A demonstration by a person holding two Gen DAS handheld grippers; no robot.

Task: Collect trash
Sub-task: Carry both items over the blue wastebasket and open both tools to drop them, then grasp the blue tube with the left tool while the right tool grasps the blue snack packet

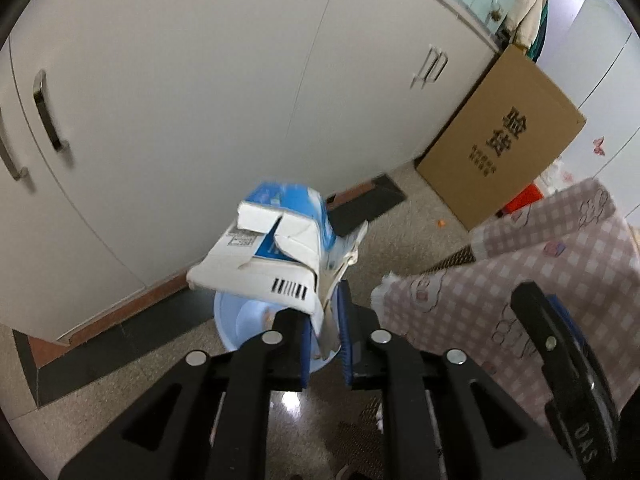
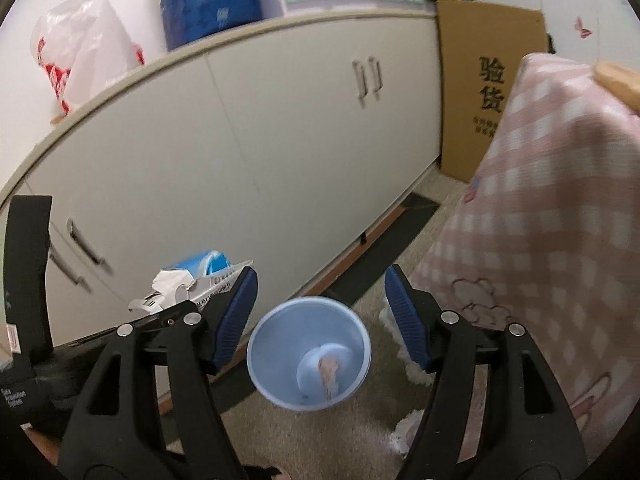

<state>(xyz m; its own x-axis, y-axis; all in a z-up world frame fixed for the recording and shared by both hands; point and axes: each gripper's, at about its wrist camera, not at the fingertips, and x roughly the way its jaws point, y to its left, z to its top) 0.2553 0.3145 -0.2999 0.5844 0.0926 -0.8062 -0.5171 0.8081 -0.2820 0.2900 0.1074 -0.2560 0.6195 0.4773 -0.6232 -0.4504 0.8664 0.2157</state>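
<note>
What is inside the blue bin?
In the blue bin, one pale pinkish scrap lies on the bottom. The near inner wall is hidden by the rim.

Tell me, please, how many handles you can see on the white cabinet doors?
4: two on the left doors, behind the claw's carton, and two side by side near the cardboard box. More may be hidden.

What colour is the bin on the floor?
Light blue; the bin shows best in the right wrist view, open-topped with some trash inside.
</note>
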